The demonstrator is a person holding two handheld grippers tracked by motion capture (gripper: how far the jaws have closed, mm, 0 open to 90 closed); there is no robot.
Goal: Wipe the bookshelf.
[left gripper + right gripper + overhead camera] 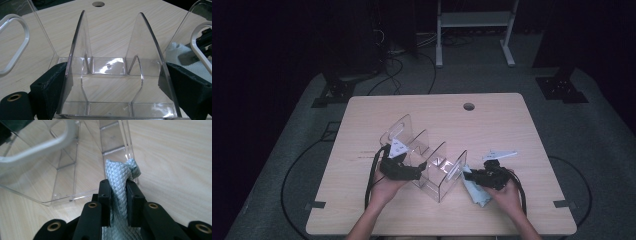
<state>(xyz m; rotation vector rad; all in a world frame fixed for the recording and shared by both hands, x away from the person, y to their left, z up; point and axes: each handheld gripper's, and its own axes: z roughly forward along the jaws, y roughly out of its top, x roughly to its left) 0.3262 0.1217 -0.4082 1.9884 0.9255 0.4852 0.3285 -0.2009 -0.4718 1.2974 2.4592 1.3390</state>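
High view shows a clear plastic rack (432, 167) with curved dividers and oval handle cut-outs standing on the pale wood-grain worktop (502, 125), near its front middle. Left tongs (409, 172) grip the rack from its left side; in the left gripper view the black padded jaws stand wide, pressed against the outer walls of the rack (117, 75). Right tongs (474, 176) sit at the rack's right end, jaws nearly together, clamped on a pale blue-grey cloth (120, 180) with a diamond weave, bunched against the rack's base.
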